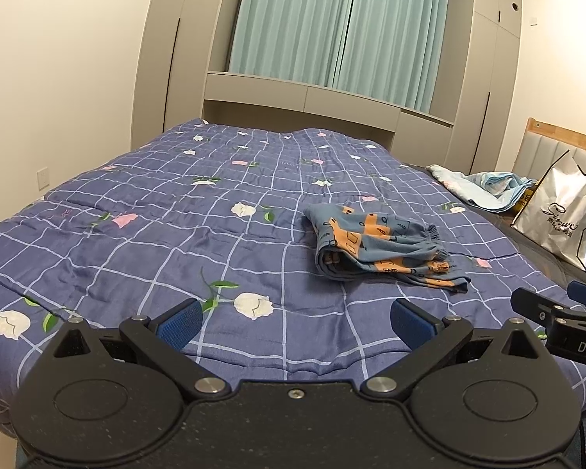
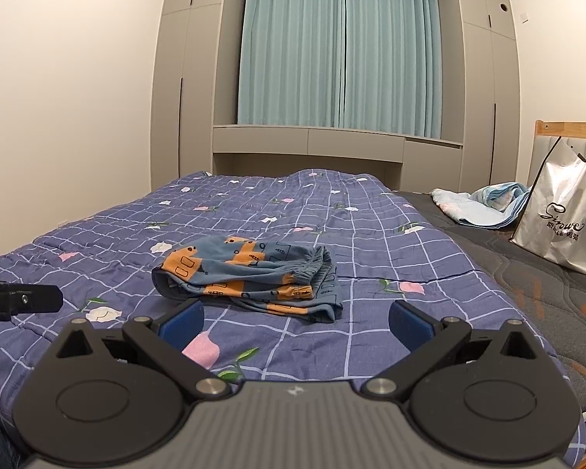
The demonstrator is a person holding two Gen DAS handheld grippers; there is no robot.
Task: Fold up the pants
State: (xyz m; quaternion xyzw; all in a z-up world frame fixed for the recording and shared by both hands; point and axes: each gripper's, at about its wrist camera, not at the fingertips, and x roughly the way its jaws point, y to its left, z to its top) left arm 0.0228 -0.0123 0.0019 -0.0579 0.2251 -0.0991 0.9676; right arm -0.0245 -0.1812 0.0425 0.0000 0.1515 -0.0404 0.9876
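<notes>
**Folded Pants Ahead of Two Empty Grippers**

Left gripper low over the bed, jaws spread wide, nothing held; pants ahead and off to its right, already a compact bundle, long axis crosswise; right gripper likewise wide and empty, squarely facing the bundle, probably the nearer.

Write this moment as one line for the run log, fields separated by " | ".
pants: folded bundle on quilt | left gripper: open, empty | right gripper: open, empty | contact: none
</notes>
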